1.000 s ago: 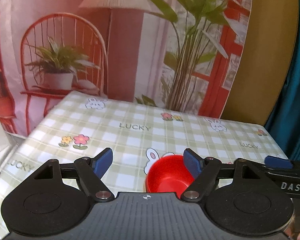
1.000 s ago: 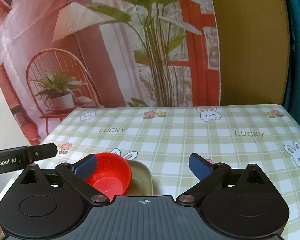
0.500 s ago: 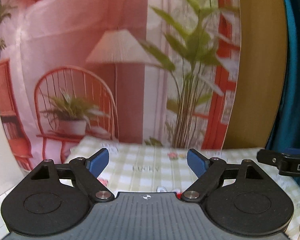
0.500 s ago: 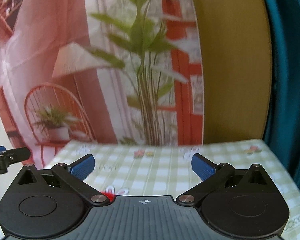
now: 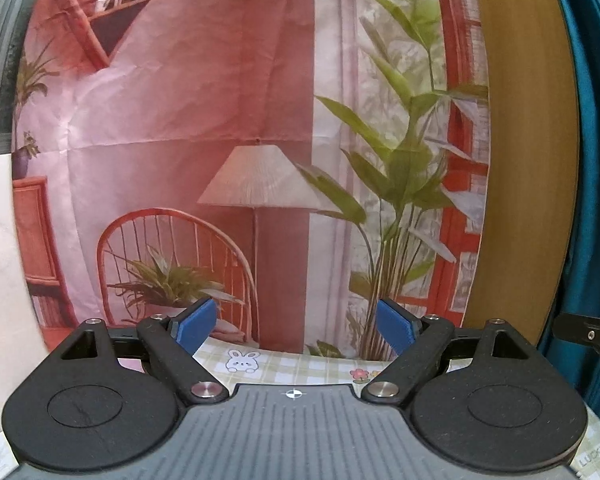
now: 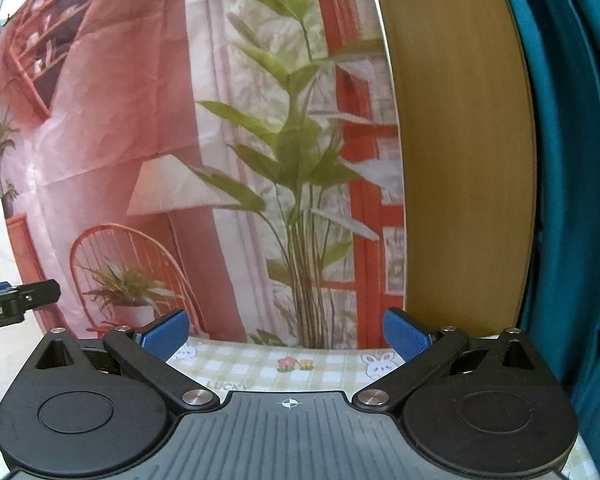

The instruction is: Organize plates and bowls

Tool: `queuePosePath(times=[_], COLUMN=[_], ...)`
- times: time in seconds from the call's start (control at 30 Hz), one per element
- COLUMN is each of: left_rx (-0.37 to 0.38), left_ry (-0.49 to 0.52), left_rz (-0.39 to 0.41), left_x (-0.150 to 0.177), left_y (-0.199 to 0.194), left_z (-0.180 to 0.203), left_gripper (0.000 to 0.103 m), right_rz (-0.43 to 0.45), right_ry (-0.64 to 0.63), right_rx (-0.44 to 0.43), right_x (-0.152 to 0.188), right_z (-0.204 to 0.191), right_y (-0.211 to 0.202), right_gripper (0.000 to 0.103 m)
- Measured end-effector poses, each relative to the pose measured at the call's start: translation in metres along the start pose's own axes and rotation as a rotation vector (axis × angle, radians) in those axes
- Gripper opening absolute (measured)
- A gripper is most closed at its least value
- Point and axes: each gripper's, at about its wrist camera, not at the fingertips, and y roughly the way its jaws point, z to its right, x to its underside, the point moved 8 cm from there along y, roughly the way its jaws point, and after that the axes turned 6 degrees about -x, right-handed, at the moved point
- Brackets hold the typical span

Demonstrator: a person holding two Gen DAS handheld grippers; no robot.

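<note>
No plate or bowl shows in either view; the gripper bodies hide the near part of the table. My left gripper (image 5: pixel 296 326) is held high with its blue pads wide apart and nothing between them. It faces the far edge of the checked tablecloth (image 5: pixel 292 368). My right gripper (image 6: pixel 286 336) is open as well, with only air between its pads, above the far strip of the same cloth (image 6: pixel 260 364). Each view catches a black part of the other tool at its edge: the right one (image 5: pixel 588 334) and the left one (image 6: pixel 16 300).
Behind the table hangs a printed backdrop (image 5: pixel 220 140) with a chair, a lamp and a tall plant. A wooden panel (image 6: pixel 460 160) and a teal curtain (image 6: pixel 572 200) stand to the right. A white wall (image 5: pixel 0 260) is at the left.
Both grippers have risen and tipped upward. The red bowl and the pale plate beside it have dropped out of view below the gripper bodies. The left jaws stand slightly wider.
</note>
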Motion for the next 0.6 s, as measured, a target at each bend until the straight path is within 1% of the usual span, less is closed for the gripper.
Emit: queuePosePath(times=[0.23, 0.6], left_rx=[-0.004, -0.003], left_ry=[0.008, 0.015], left_rz=[0.015, 0.022], left_x=[-0.004, -0.007], left_y=[-0.004, -0.007], left_z=[0.003, 0.001], left_gripper=[0.088, 0.088], right_rz=[0.024, 0.023], right_ry=[-0.003, 0.008], right_rx=[-0.005, -0.001], right_x=[-0.009, -0.008], right_z=[-0.005, -0.004], right_y=[-0.009, -0.011], right_gripper=[0.103, 0.103])
